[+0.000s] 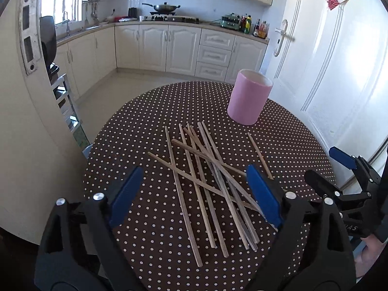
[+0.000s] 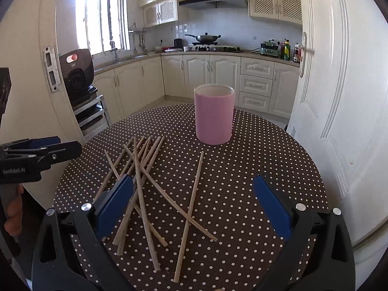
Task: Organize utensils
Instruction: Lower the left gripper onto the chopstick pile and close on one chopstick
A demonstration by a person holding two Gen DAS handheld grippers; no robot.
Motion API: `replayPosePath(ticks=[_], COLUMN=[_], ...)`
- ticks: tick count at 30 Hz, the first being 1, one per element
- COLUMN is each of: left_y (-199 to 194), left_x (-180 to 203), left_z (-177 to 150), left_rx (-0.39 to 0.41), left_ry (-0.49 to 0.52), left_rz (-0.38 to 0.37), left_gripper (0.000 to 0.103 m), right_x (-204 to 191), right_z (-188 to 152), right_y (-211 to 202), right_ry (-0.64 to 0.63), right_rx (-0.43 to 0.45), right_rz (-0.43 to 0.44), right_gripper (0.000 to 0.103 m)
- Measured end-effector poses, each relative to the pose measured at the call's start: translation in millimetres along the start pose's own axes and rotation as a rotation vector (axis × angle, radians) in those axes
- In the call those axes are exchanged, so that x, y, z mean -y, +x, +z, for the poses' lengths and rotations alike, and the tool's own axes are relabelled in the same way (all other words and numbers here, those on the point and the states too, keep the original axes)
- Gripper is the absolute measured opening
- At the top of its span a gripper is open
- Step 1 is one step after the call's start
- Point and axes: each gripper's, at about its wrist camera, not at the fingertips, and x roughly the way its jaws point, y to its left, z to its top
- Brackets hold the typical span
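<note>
**Chopsticks loose by the pink cup**

Left wrist view: my left gripper [image 1: 196, 194] hangs spread wide, holding nothing, over the dotted tablecloth [image 1: 145, 126]. The chopsticks [image 1: 208, 184] lie crisscrossed on my side of the pink cup [image 1: 249, 97], with kitchen cabinets [image 1: 169, 46] beyond it.

Right wrist view: my right gripper [image 2: 194, 201] gapes too, empty; the chopsticks [image 2: 145, 189] lie scattered before the cup [image 2: 214, 114].

You see chopsticks [image 2: 145, 194] heaped crisscross on table [image 2: 254, 169]; one chopstick [image 2: 191, 208] just right of heap (crossing one stick); cup [image 2: 214, 114] upright behind them.
</note>
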Motion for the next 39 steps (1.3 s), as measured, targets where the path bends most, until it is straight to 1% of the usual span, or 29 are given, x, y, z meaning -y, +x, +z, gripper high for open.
replayPosePath(ticks=[2, 4, 5, 8, 9, 11, 18, 19, 20, 21, 23, 25, 27, 31, 33, 34, 35, 37, 38, 39], left_y=[14, 26, 30, 47, 53, 62, 91, 94, 101, 105, 110, 114, 115, 117, 117, 117, 117, 116, 116, 114], left_x=[-3, -10, -14, -25, -29, -36, -40, -40, -41, -42, -43, -46, -47, -51, -50, -51, -52, -55, -56, -58], left_z=[2, 2, 2, 3, 2, 3, 9, 10, 9, 8, 8, 8, 9, 11, 11, 12, 12, 12, 11, 10], left_rx=[-0.038, -0.083, -0.100, -0.155, -0.177, -0.210, -0.250, -0.256, -0.262, -0.274, -0.282, -0.281, -0.274, -0.268, -0.266, -0.265, -0.264, -0.267, -0.270, -0.273], left_ry=[0.002, -0.025, -0.034, -0.059, -0.078, -0.121, -0.187, -0.193, -0.196, -0.202, -0.209, -0.206, -0.212, -0.229, -0.225, -0.224, -0.226, -0.231, -0.233, -0.236], left_rz=[0.004, 0.001, 0.000, 0.035, 0.033, 0.019, 0.026, 0.026, 0.028, 0.026, 0.015, 0.021, 0.011, 0.003, 0.004, 0.002, -0.001, -0.011, -0.014, -0.016], left_gripper=[0.077, 0.068, 0.067, 0.056, 0.053, 0.052, 0.051, 0.045, 0.041, 0.034, 0.033, 0.029, 0.028, 0.025, 0.025, 0.025, 0.025, 0.025, 0.025, 0.025], right_x=[0, 3, 4, 8, 9, 11, 18, 18, 19, 21, 25, 26, 33, 45, 48, 50, 50, 47, 46, 44], right_z=[0, 2, 2, 4, 5, 6, 14, 14, 14, 15, 17, 21, 25, 35, 39, 40, 41, 42, 43, 43], right_y=[11, 19, 23, 31, 33, 38, 56, 57, 59, 61, 66, 72, 77, 95, 105, 111, 116, 126, 129, 133], right_ry=[-0.023, -0.039, -0.042, -0.041, -0.041, -0.040, -0.027, -0.026, -0.024, -0.022, -0.014, -0.001, 0.014, 0.076, 0.108, 0.125, 0.138, 0.128, 0.123, 0.116], right_rx=[-0.033, -0.051, -0.061, -0.078, -0.082, -0.086, -0.111, -0.114, -0.117, -0.122, -0.134, -0.145, -0.165, -0.231, -0.268, -0.294, -0.316, -0.364, -0.384, -0.408], right_rz=[-0.002, -0.009, -0.010, -0.003, 0.000, 0.001, 0.006, 0.007, 0.009, 0.009, 0.006, 0.005, 0.010, 0.062, 0.080, 0.103, 0.122, 0.124, 0.124, 0.118], right_gripper=[0.095, 0.095, 0.095, 0.095, 0.095, 0.095, 0.095, 0.095, 0.095, 0.095, 0.095, 0.095, 0.095, 0.095, 0.092, 0.089, 0.085, 0.078, 0.070, 0.065])
